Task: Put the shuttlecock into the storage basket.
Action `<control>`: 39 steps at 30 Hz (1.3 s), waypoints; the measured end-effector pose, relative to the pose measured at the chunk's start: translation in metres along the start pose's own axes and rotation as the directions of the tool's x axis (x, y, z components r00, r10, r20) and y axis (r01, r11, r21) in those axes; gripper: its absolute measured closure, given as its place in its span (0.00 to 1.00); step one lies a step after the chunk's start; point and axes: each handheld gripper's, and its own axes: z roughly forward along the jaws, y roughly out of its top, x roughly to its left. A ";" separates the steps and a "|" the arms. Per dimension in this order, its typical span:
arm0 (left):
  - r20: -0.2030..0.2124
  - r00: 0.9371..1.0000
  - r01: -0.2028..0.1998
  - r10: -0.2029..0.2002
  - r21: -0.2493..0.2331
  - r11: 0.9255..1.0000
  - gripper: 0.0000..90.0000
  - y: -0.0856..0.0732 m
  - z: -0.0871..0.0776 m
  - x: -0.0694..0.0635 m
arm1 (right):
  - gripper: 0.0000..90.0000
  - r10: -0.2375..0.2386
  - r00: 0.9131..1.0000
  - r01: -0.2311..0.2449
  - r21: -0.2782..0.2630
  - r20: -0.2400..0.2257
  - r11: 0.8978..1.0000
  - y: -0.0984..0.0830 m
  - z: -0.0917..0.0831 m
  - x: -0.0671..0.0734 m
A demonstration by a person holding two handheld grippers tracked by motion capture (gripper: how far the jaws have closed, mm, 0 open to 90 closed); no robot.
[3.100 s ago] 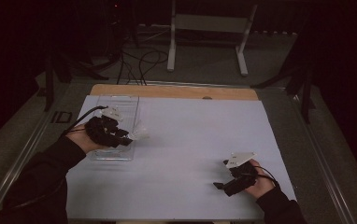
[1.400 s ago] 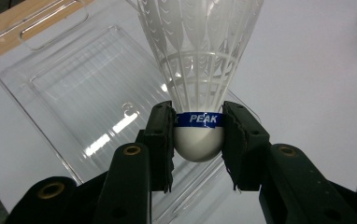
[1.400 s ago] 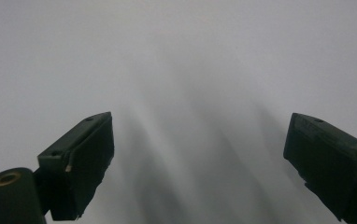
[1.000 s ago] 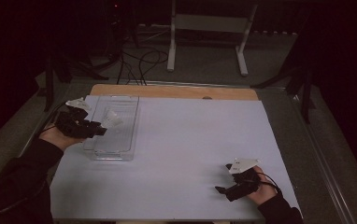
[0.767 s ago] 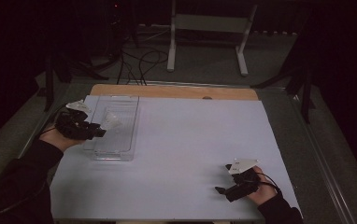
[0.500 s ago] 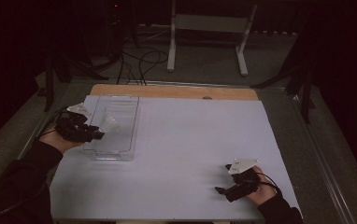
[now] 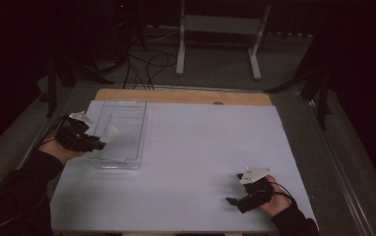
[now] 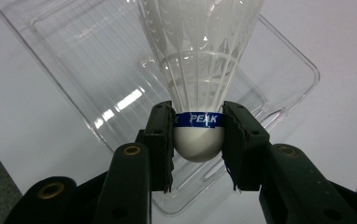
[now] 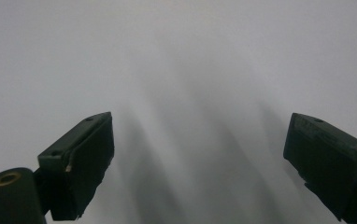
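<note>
We had the shuttlecock (image 8: 200, 88) pinched by its white cork base between the fingers (image 8: 161, 140) of the left gripper (image 7: 99, 143), its feather skirt pointing away from them and out over the clear plastic tray (image 7: 138, 123) that lay just beyond the fingertips. The right gripper (image 7: 235, 200) rested well apart on the table (image 7: 201, 147), its fingers (image 9: 81, 163) spread wide with nothing between them but bare white surface.

We judged the main risk to be the rounded cork: the pads bore on its curved sides near the blue band, so a tilt or a jolt could have let it squirt out short of the tray. A release too high could also have let the light feathers tip it over the tray's rim.

The left gripper view gave us the grip and the printed band clearly; the high view showed instead how the tray sat beside our left hand (image 7: 63, 150).
</note>
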 end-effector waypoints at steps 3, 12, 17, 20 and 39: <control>-0.008 1.000 0.000 0.000 0.001 1.000 0.73 -0.003 0.000 0.002 | 0.10 0.000 1.000 0.000 -0.003 -0.002 1.000 0.000 0.000 0.000; -0.029 0.999 0.020 -0.020 0.012 1.000 0.73 -0.009 0.002 0.008 | 0.10 0.000 1.000 0.000 -0.002 -0.002 1.000 0.000 0.000 0.000; -0.032 0.999 0.034 -0.033 0.018 0.999 0.73 -0.012 0.005 0.011 | 0.10 0.001 1.000 -0.001 0.000 -0.005 1.000 0.000 0.000 0.000; -0.035 0.999 0.041 -0.040 0.021 0.999 0.73 -0.014 0.008 0.012 | 0.10 0.002 1.000 -0.002 0.002 -0.004 1.000 0.000 0.001 0.000; -0.030 0.999 0.043 -0.042 0.044 0.998 0.73 -0.016 0.023 0.014 | 0.10 0.003 1.000 -0.003 0.002 -0.007 1.000 -0.001 0.001 0.000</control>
